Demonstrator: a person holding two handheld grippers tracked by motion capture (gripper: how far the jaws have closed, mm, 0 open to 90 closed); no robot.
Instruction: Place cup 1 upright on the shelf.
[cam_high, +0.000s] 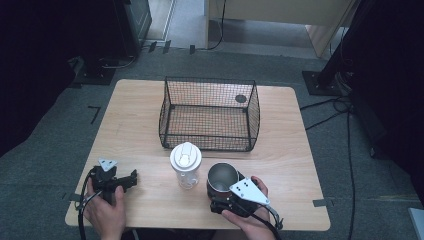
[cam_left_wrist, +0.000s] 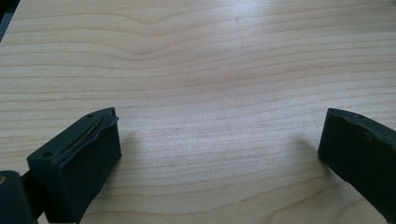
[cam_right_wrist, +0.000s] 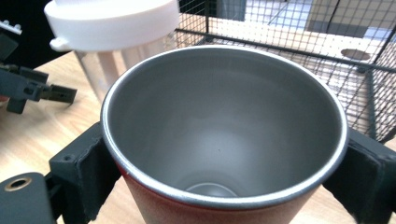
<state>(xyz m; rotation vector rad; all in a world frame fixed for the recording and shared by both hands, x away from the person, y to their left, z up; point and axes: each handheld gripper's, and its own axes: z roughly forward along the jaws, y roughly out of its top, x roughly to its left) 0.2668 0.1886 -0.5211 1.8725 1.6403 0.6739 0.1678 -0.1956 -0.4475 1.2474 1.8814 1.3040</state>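
Right gripper (cam_right_wrist: 224, 163) clamps its two black jaws on opposite sides of the metal cup (cam_right_wrist: 224, 135), a red-walled vessel with a silver rim and empty brushed-steel interior, near the table's (cam_high: 295, 150) front edge beside the white-lidded clear bottle (cam_high: 185, 165), before the wire basket (cam_high: 209, 114). Left gripper (cam_left_wrist: 219, 140) rests with jaws spread wide over bare wood.

— Where's my cup (cam_high: 222, 176)?
— Near the table's (cam_high: 295, 160) front edge, just right of the lidded bottle (cam_high: 185, 165); the wire basket (cam_high: 210, 114) stands behind both, my left gripper (cam_high: 131, 178) far left.
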